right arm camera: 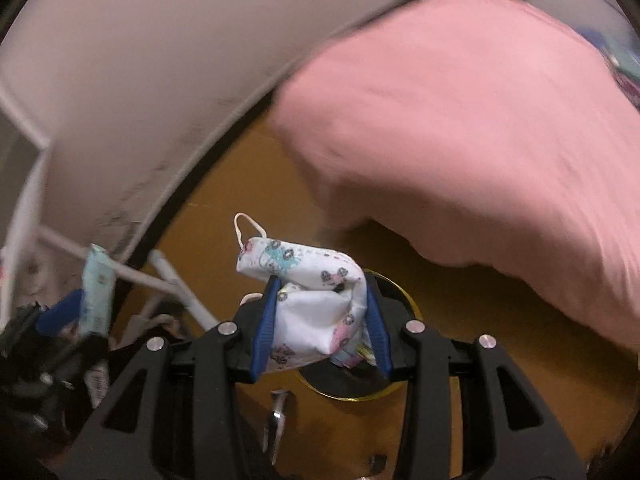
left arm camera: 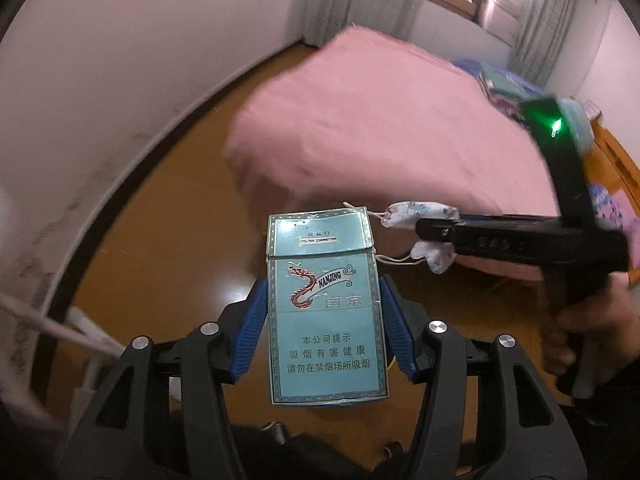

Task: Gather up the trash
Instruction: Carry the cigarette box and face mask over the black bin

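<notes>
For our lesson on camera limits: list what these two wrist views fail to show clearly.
- Right wrist view: the round black gold-rimmed container is mostly hidden behind the face mask and the fingers.
- Left wrist view: the cigarette pack covers the floor ahead.
- Both views: the pink bed is motion-blurred.

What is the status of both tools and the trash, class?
Left tool clamped on teal cardboard cigarette pack. Right tool clamped on crumpled white patterned face mask. Black round bin below mask, nothing blocking.
</notes>
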A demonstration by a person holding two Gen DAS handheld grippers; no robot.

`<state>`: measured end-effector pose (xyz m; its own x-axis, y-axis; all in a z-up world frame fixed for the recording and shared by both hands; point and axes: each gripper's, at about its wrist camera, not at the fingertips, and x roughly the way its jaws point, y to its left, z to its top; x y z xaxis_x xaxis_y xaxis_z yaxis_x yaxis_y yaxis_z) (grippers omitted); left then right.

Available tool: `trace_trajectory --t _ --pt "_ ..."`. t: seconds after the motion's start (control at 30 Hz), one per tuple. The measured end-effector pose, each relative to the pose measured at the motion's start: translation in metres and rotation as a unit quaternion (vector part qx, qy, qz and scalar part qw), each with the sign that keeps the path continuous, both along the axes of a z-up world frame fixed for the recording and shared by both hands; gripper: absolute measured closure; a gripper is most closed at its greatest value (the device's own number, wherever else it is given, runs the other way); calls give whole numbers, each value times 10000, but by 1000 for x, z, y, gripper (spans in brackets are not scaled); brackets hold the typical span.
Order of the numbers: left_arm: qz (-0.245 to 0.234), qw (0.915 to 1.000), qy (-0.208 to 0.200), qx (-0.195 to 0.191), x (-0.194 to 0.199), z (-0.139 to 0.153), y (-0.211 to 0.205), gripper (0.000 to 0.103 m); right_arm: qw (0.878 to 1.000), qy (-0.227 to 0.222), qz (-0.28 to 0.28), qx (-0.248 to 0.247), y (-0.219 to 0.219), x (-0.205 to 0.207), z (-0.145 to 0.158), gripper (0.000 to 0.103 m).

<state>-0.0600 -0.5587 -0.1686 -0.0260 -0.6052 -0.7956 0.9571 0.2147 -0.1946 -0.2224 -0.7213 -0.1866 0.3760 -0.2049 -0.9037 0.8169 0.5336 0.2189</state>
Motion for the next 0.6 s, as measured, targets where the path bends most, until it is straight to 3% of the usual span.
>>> trace_trajectory --t 0.1,0.27,0.6 --pt "-52 9993 230 276 -12 -49 -28 49 9991 268 -204 272 -11 -15 -29 62" --pt "-135 9982 234 537 -27 -90 -49 49 9960 615 -250 600 -19 -25 -65 62" --pt "-334 9963 287 743 -39 -113 -53 48 9944 661 -258 778 -17 -24 -74 62"
